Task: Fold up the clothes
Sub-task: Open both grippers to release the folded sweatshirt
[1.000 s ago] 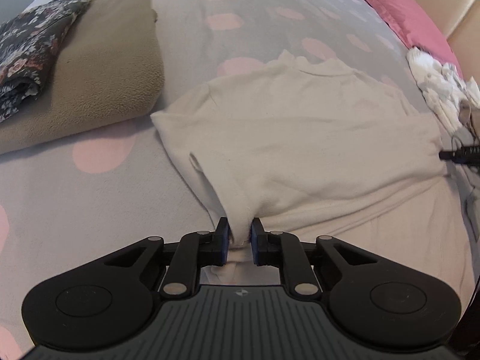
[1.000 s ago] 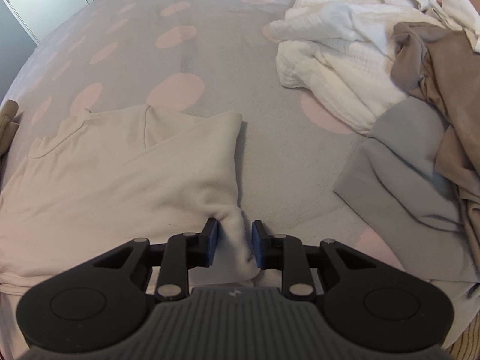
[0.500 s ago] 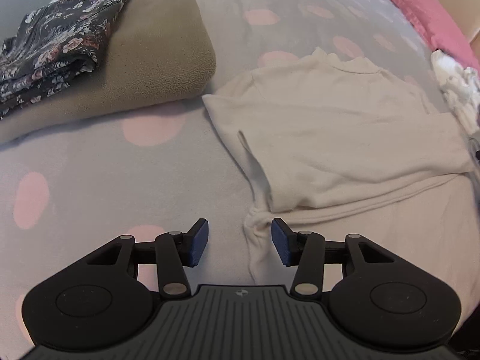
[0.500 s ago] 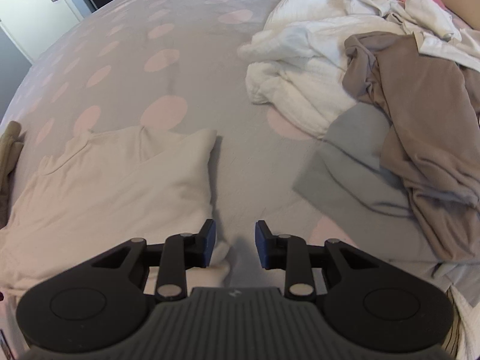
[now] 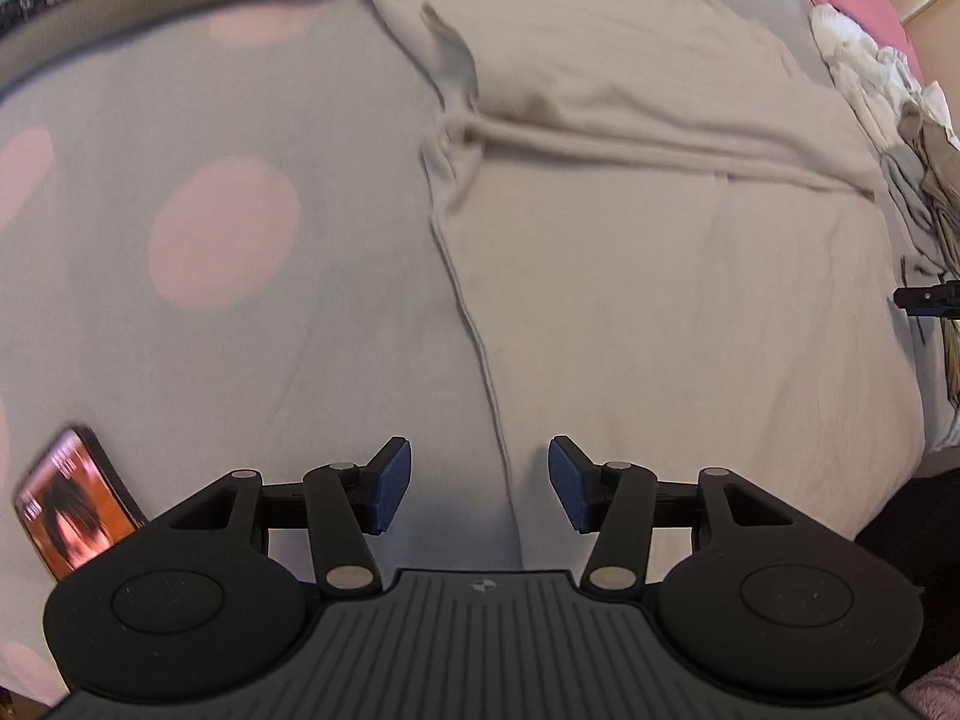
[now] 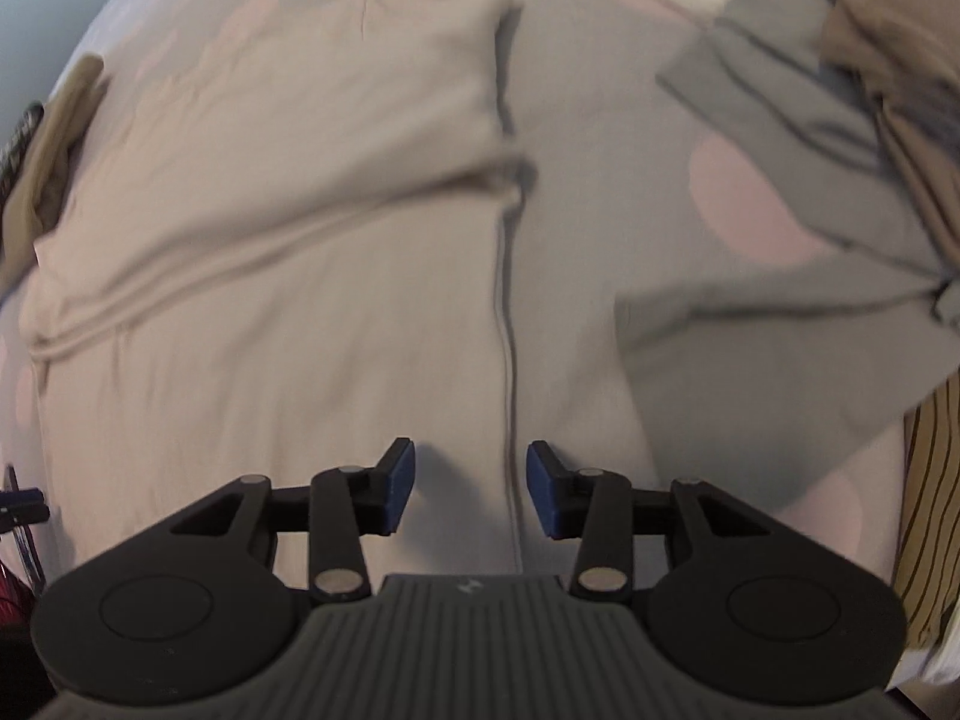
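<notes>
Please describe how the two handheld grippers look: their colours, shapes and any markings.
The left gripper and right gripper look alike: black linkage arms with silver pivot pins, blue textured finger pads, round black side housings and a grey ribbed body bearing a small emblem. No cables or sleeves show.

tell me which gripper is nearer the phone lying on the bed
Left. The left gripper has the phone just off its left side; the right gripper sits at the cream shirt's far edge.

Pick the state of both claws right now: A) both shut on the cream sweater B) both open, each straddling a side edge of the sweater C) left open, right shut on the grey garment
B: the left claw and right claw both gape, a side edge of the cream sweater running between their fingers.
</notes>
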### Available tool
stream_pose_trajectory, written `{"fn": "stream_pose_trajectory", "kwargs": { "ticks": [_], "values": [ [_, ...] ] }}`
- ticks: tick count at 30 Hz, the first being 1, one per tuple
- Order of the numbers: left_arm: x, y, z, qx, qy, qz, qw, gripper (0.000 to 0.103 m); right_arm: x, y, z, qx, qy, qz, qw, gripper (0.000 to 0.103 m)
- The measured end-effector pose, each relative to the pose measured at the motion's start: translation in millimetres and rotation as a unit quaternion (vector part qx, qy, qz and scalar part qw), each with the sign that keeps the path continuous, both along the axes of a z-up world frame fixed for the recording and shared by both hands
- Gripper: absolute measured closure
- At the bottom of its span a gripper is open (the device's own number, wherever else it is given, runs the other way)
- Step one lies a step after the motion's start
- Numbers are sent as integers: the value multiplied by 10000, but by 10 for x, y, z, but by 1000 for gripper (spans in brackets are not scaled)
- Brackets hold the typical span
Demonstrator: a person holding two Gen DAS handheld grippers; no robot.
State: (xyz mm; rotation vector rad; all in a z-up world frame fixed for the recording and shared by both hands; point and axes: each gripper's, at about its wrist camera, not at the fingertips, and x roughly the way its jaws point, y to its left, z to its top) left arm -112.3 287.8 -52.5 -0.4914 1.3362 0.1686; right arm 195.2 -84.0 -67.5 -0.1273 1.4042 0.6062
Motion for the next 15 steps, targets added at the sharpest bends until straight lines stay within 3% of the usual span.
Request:
{"fn": "stream_pose_trajectory", "kwargs": {
  "ticks": [4,11,13,15],
  "values": [
    [-77,-207,-60,164,11,-171,9997,49,-167,-33,-37,-155,-4,134,9998,54],
    [-138,-526,-94,397,253,-590,9971,51,-504,-129,-64,-468,173,401,9979,54],
    [-152,-609,-88,520,299,-737,9955,60,-602,-155,-65,-526,204,504,9971,63],
    [-173,-639,-54,525,248,-759,9954,80,-699,-180,-65,-584,235,607,9962,86]
  ]
}}
